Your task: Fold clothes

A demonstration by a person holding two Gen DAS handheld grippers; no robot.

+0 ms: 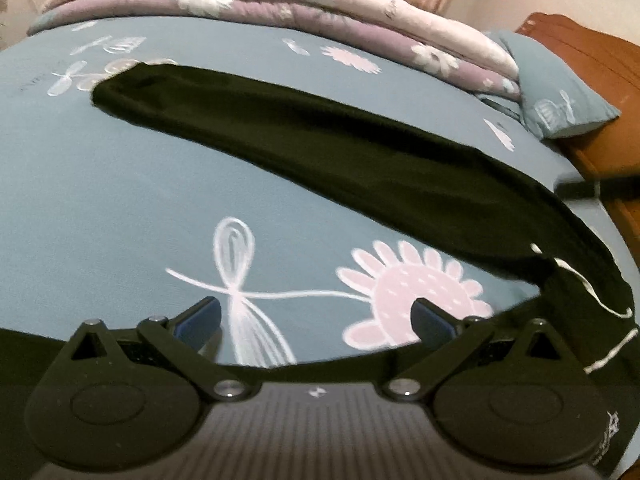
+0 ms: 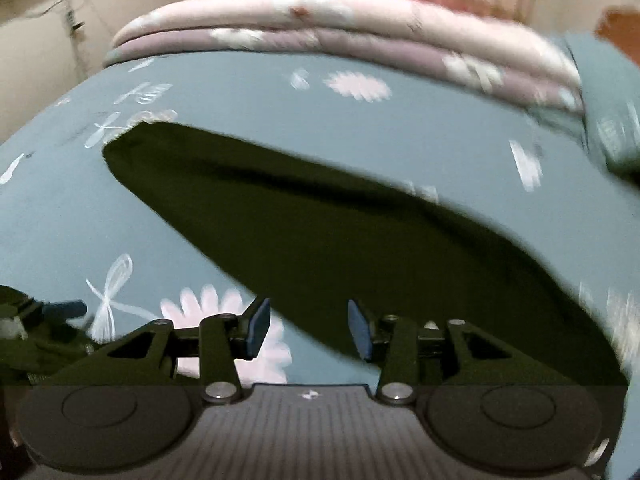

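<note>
Hovering above the bed, the left gripper point(image 1: 316, 316) has its jaws spread wide with nothing between them, only the blue-grey bedsheet point(image 1: 100, 184) and its pink flower print showing in the gap. The right gripper point(image 2: 308, 330) also stands released, its blue pads point(image 2: 258, 328) parted over the near edge of the black garment point(image 2: 320, 240) without pressing on it. That garment lies flat on the sheet as a long dark band running from the near right, where a white drawstring point(image 1: 592, 296) trails across it in the left wrist view, away to the far left, where it ends in a rounded edge. At the left edge of the right wrist view part of the other gripper shows. Beyond the garment a folded pink and mauve floral quilt point(image 1: 280, 4) lies along the far side of the bed, with a blue-grey pillow point(image 1: 560, 88) at its right end beside a brown wooden headboard point(image 1: 600, 80).
</note>
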